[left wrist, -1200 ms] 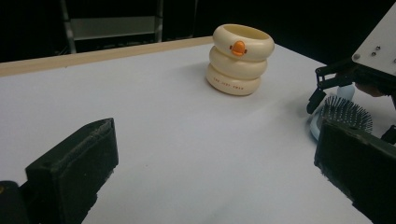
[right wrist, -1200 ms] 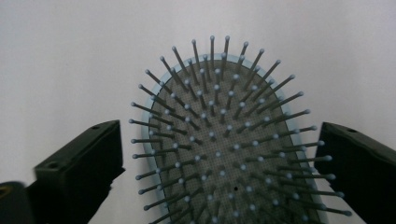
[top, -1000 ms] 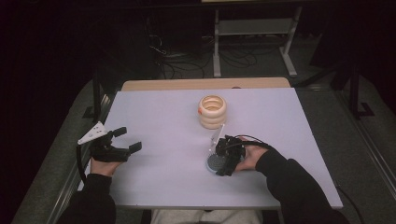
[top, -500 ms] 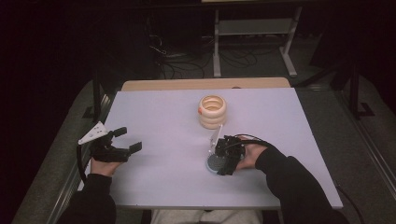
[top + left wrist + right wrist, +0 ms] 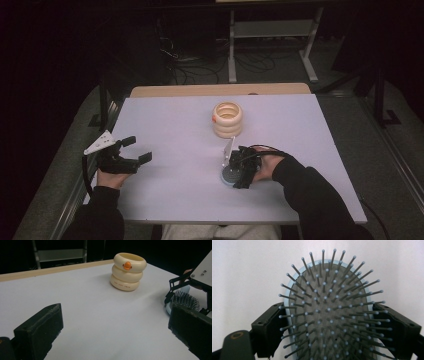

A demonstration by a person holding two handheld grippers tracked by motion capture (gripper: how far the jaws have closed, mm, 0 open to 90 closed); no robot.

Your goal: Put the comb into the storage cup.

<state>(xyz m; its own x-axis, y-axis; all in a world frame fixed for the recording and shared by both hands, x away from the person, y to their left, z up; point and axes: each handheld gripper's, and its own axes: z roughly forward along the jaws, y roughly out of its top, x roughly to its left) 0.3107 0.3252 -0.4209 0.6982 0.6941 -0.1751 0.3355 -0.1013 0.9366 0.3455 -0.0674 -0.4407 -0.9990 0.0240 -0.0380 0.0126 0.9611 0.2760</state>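
Plainly, label by label:

Hairbrush (image 5: 332,312): a pale blue oval paddle with a grey dotted cushion; thin grey bristles with small ball tips stand up from it and fan outward. It lies bristles-up on the worktop. In the high view the hairbrush (image 5: 231,176) sits at about 5 o'clock from the worktop's centre, near the front edge; in the left gripper view its bristles (image 5: 186,300) show at 3 o'clock.

Right hand-held gripper (image 5: 243,167): its two black jaws stand on either side of the brush head, one against each long edge, at 8 and 4 o'clock in its own view (image 5: 334,325). The bristles hide the contact, so whether the jaws pinch the rim or only bracket it I cannot tell.

Left hand-held gripper (image 5: 134,150): jaws wide apart with nothing between them, held just over the worktop at 8 o'clock from its centre, well apart from the brush. Its two black pads frame bare surface in its own view (image 5: 117,327).

Ring stack (image 5: 227,119): three cream rings piled upright, an orange mark on the top one (image 5: 128,271), at 12 o'clock from the brush and apart from it.

Worktop (image 5: 170,125): white, matt, with a pale wooden strip along the far edge.
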